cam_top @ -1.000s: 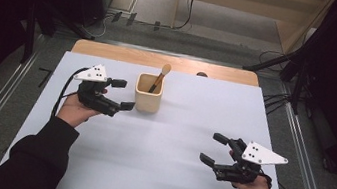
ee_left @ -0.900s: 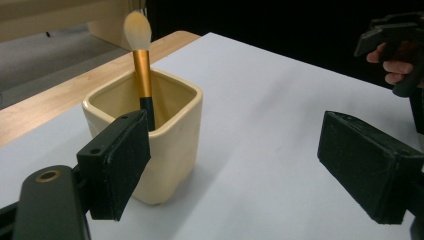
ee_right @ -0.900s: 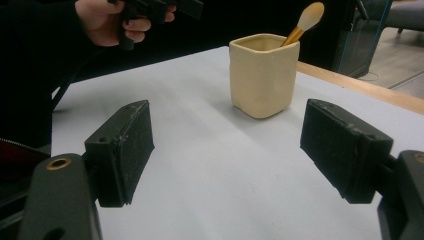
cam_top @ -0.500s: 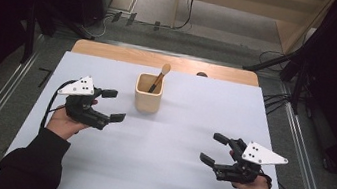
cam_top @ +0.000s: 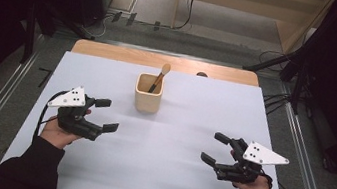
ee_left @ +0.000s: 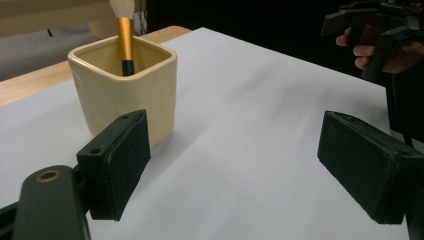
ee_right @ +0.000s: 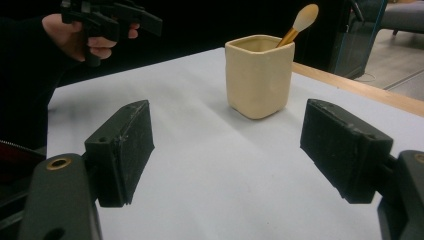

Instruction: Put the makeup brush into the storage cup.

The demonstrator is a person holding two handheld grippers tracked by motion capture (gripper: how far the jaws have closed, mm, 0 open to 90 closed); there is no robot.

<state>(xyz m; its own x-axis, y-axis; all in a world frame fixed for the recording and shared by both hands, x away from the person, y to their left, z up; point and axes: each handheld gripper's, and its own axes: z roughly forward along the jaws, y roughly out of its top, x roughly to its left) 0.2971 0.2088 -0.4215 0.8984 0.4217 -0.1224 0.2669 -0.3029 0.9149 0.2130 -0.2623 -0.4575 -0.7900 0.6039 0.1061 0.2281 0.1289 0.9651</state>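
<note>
A white sheet (cam_top: 171, 160) covers most of the wooden table (cam_top: 112, 51), whose bare edge shows along the far side. Toward the far middle of the sheet stands a cream, square-sided ceramic cup (cam_top: 149, 93), upright, with a makeup brush (cam_top: 160, 76) leaning inside it, its gold handle rising past the rim and its pale bristle tip uppermost. The left gripper (cam_top: 104, 114) is held in the person's left hand (cam_top: 57, 131) near the left side of the sheet, beside the cup but apart from it; its jaws are spread wide with nothing between them, and in the left gripper view the cup sits just beyond the left jaw. The right gripper (cam_top: 215, 148), held in the right hand (cam_top: 254, 184) near the right front of the sheet, is well apart from the cup, jaws likewise wide and empty. Both grippers carry a grey three-cornered plate on top.
</note>
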